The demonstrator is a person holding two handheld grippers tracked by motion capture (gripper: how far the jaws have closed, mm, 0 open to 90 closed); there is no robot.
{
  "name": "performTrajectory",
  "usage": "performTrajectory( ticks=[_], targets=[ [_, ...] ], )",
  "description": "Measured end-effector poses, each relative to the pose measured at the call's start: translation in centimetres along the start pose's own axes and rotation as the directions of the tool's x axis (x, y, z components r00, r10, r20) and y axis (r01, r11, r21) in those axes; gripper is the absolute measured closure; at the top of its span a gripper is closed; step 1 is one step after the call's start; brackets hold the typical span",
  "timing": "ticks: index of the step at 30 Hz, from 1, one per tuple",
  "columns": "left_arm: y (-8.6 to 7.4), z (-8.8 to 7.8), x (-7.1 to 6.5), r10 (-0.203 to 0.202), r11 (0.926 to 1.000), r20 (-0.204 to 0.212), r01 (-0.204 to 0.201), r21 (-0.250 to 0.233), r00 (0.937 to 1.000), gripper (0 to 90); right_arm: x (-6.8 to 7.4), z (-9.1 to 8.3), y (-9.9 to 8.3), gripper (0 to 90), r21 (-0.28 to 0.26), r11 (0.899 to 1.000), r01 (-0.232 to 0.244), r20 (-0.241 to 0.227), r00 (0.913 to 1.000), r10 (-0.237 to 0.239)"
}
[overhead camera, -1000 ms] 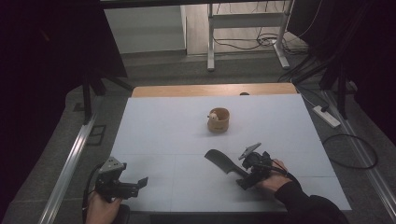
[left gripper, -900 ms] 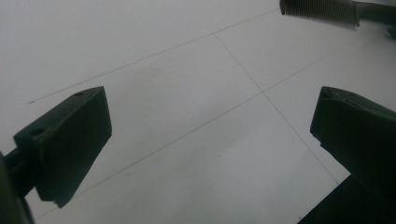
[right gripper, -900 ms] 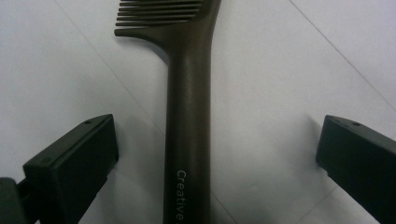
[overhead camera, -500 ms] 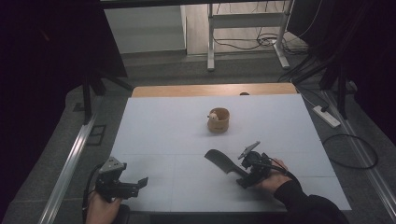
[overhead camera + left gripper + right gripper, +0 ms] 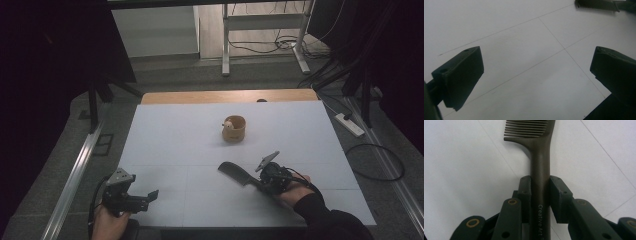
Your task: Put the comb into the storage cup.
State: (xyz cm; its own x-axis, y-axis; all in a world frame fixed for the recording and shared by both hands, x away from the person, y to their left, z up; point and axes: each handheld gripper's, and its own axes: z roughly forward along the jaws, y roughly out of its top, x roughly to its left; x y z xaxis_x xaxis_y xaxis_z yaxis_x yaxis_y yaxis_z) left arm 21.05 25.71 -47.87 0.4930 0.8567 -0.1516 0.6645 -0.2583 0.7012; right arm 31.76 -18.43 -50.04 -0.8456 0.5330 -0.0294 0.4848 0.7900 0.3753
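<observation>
The right gripper point(image 5: 540, 195) has just been closing and now squeezes the dark comb point(image 5: 539, 157) by its handle — the grab looks done. The comb lies on the white table point(image 5: 175, 140), not lifted yet. The left gripper point(image 5: 536, 75) waits wide apart, holding nothing.

One comb point(image 5: 236, 173), dark, handle clamped between the jaws of the right gripper point(image 5: 261, 183). One round wooden cup point(image 5: 234, 128), well beyond that comb's toothed end. Two grippers counted in all: the second, the left gripper point(image 5: 150, 196), empty, far off to the comb's left.
</observation>
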Motion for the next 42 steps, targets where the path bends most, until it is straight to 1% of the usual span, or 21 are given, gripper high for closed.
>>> performTrajectory(
  ticks=[3, 9, 10, 14, 17, 18, 19, 20, 22, 24, 26, 27, 29, 30, 32, 36, 41, 42],
  targets=[
    [0.0, 0.0, 0.0, -0.002, 1.0, 0.001, 0.002, 0.001, 1.0, 0.0, -0.1, 0.0, 0.0, 72.3, -0.002, 1.0, 0.012, -0.005, 0.9999, -0.012],
    [0.0, 0.0, 0.1, -0.003, 1.0, 0.008, 0.003, -0.001, 1.0, 0.0, -0.2, -0.1, -0.2, 72.6, -0.015, 1.0, 0.014, -0.016, 0.9998, -0.014],
    [0.0, 0.0, 0.1, -0.002, 1.0, 0.011, 0.002, 0.0, 0.9999, 0.0, -0.2, -0.1, -0.2, 72.6, -0.017, 1.0, 0.02, -0.017, 0.9996, -0.021],
    [0.1, 0.0, 0.0, 0.001, 1.0, 0.022, -0.001, 0.007, 0.9998, 0.0, -0.2, -0.5, -0.2, 72.7, -0.057, 0.998, 0.04, -0.018, 0.999, -0.042],
    [0.1, 0.0, 0.0, -0.002, 1.0, 0.027, 0.002, 0.003, 0.9996, 0.0, -0.3, -0.8, -0.2, 72.6, -0.071, 0.996, 0.045, -0.017, 0.9988, -0.046],
    [0.2, 0.0, 0.0, -0.007, 1.0, 0.034, 0.007, -0.004, 0.9994, 0.0, -0.3, -0.9, -0.2, 72.7, -0.078, 0.996, 0.049, -0.015, 0.9986, -0.051],
    [0.2, 0.0, 0.1, -0.014, 0.9998, 0.053, 0.015, -0.014, 0.9985, 0.0, -0.4, -1.1, -0.3, 72.7, -0.092, 0.994, 0.052, -0.015, 0.9984, -0.054],
    [0.3, 0.0, 0.1, -0.016, 0.9997, 0.059, 0.017, -0.019, 0.9981, 0.0, -0.5, -1.2, -0.3, 72.6, -0.1, 0.993, 0.055, -0.016, 0.9982, -0.057],
    [0.3, 0.0, 0.1, -0.017, 0.9995, 0.064, 0.019, -0.023, 0.9978, 0.0, -0.5, -1.4, -0.3, 72.6, -0.105, 0.993, 0.056, -0.016, 0.9982, -0.058],
    [0.5, 0.0, 0.1, -0.012, 0.9993, 0.068, 0.014, -0.034, 0.9976, 0.0, -0.5, -1.7, -0.4, 72.6, -0.125, 0.99, 0.065, -0.014, 0.9976, -0.067],
    [0.6, 0.0, 0.0, -0.007, 0.9992, 0.07, 0.01, -0.038, 0.9975, 0.0, -0.5, -1.8, -0.4, 72.6, -0.13, 0.989, 0.068, -0.011, 0.9975, -0.07],
    [0.7, 0.0, 0.0, -0.005, 0.9991, 0.076, 0.008, -0.042, 0.9971, 0.0, -0.5, -1.9, -0.5, 72.6, -0.136, 0.988, 0.07, -0.01, 0.9973, -0.072],
    [0.9, 0.3, 0.1, 0.008, 0.9983, 0.107, -0.002, -0.058, 0.9942, 0.0, -0.5, -2.3, -0.5, 72.6, -0.155, 0.985, 0.08, -0.009, 0.9965, -0.083],
    [0.9, 0.3, 0.1, 0.008, 0.9983, 0.107, -0.002, -0.058, 0.9942, 0.0, -0.5, -2.3, -0.5, 72.6, -0.155, 0.985, 0.08, -0.009, 0.9965, -0.083],
    [1.3, 0.5, 0.2, 0.019, 0.9982, 0.131, -0.012, -0.058, 0.9911, 0.0, -0.5, -2.5, -0.6, 72.6, -0.172, 0.981, 0.088, -0.004, 0.996, -0.09],
    [1.7, 0.8, 0.2, 0.024, 0.9981, 0.142, -0.015, -0.06, 0.9896, 0.0, -0.6, -2.8, -0.7, 72.6, -0.186, 0.978, 0.093, 0.007, 0.9956, -0.094],
    [2.2, 0.9, 0.2, 0.018, 0.9969, 0.16, -0.006, -0.078, 0.9869, 0.0, -0.7, -3.2, -0.7, 72.6, -0.21, 0.972, 0.103, 0.017, 0.9947, -0.102],
    [2.5, 1.0, 0.2, 0.019, 0.9964, 0.169, -0.005, -0.085, 0.9854, 0.0, -0.7, -3.3, -0.7, 72.6, -0.214, 0.971, 0.106, 0.02, 0.9944, -0.104]
  ],
)
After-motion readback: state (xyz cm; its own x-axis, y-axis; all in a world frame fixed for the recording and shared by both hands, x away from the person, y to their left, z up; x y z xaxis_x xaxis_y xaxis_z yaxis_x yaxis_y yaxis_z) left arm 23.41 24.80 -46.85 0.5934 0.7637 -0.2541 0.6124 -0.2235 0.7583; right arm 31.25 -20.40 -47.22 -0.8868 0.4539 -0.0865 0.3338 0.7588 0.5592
